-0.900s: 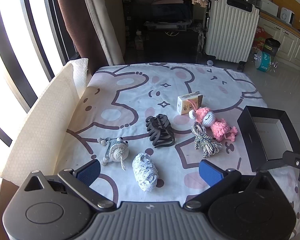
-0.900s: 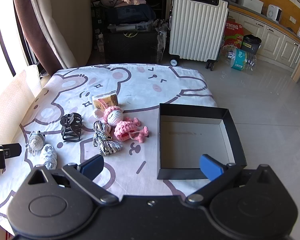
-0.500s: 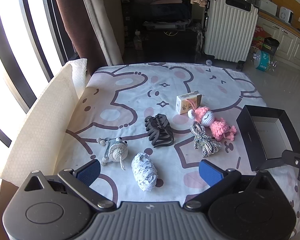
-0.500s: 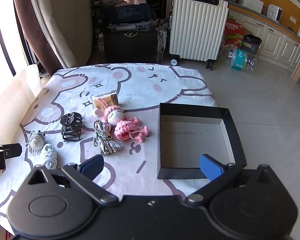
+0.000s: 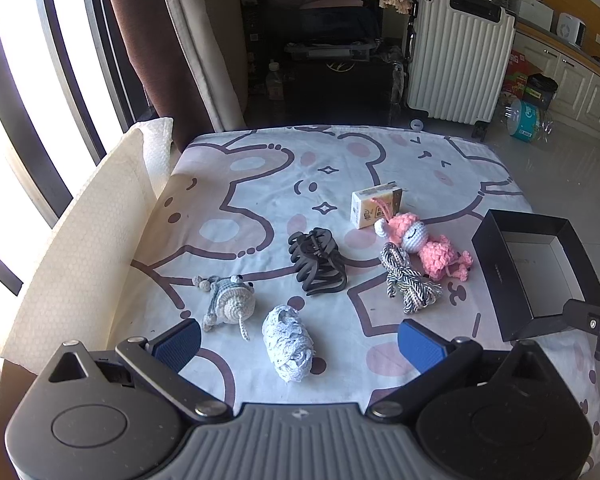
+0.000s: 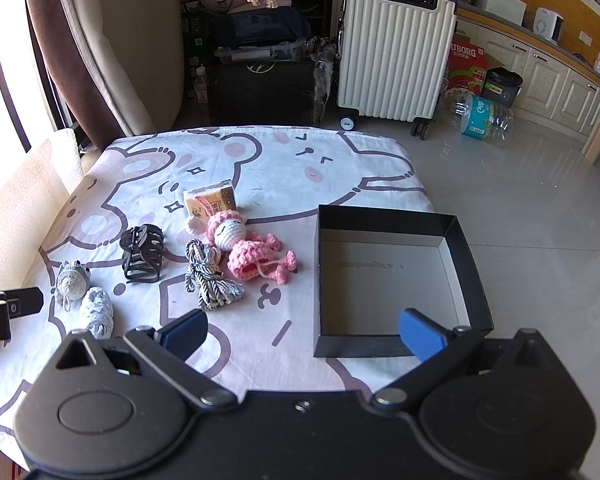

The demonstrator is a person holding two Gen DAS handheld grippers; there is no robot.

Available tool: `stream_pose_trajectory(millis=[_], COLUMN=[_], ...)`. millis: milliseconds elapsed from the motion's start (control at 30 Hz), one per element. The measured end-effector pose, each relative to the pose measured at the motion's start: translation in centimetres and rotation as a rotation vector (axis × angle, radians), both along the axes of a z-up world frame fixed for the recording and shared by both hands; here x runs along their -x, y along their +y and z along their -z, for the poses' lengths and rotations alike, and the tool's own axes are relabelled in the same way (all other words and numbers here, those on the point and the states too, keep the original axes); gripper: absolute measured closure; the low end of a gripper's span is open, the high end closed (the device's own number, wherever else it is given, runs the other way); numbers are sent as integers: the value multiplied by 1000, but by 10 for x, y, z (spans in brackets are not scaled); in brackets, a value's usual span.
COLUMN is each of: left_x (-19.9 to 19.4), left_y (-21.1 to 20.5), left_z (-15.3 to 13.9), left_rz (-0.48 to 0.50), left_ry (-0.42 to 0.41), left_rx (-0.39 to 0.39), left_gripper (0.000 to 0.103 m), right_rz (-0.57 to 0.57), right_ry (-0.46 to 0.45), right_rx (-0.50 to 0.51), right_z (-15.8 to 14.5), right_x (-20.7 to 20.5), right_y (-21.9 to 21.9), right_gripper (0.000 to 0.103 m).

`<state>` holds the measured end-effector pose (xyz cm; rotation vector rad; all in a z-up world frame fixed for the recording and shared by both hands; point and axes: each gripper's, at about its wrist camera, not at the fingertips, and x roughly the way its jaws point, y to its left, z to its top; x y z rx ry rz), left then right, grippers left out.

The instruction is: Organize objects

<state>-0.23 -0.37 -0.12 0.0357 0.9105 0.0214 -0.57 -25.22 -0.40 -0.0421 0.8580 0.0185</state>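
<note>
- Left wrist view: next to nothing has shifted in the last second. The left gripper (image 5: 299,334) is spread wide and empty, low in the frame; the blue crochet bundle (image 5: 287,344) lies between its blue pads.
- Right wrist view: likewise unchanged. The right gripper (image 6: 303,332) gapes empty, the black box (image 6: 466,248) at centre-right holds nothing, and the pink doll (image 6: 252,250) waits mid-frame. Sorting looks not yet begun.

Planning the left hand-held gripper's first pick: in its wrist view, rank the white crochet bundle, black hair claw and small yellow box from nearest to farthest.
1. White crochet bundle, just ahead of the left hand-held gripper.
2. Black hair claw, mid-table.
3. Small yellow box, farthest back, right of centre.
</note>
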Motion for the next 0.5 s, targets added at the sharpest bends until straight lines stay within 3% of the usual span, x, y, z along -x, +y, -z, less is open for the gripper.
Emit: stream_pose_trajectory(millis=[500], left_x=[0], left_y=[-3], left_z=[1], left_rz=[-1], left_ry=[0], left_rx=[-1], left_gripper=[0], right_rz=[0], right_ry=[1], right_rx=[-1], right_z=[0], right_x=[0], right_y=[0], right_gripper=[0])
